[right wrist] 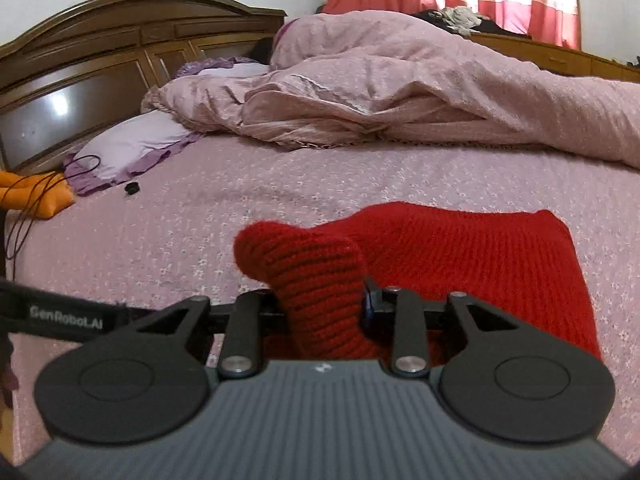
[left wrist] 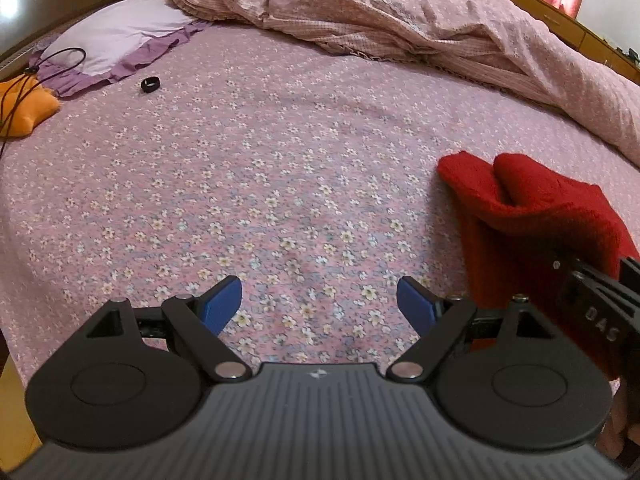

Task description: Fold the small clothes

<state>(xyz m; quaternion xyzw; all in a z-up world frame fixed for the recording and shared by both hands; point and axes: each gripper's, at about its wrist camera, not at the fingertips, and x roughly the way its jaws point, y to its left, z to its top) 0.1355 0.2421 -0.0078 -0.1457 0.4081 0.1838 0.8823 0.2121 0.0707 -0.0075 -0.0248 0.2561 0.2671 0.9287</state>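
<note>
We hold two tongs over a bed with a flowered pink sheet point(left wrist: 280, 168). Far off to the left of our left tong point(left wrist: 320, 304) an orange cloth point(left wrist: 24, 108) lies under a black cord point(left wrist: 24, 80), with a lilac pillow point(left wrist: 116, 40) beside it and a small black ring point(left wrist: 150, 84) on the sheet just past the pillow. The left tong hangs spread wide over bare sheet, nothing between its blue pads point(left wrist: 224, 300). Ahead of both tongs a pink quilt point(right wrist: 400, 92) lies bunched. To the right of the left tong, the right tong point(right wrist: 326, 308) pinches a fold of the red knit point(right wrist: 460, 252), raising it; the rest of the knit lies flat on the sheet just ahead and to the right of that tong.
</note>
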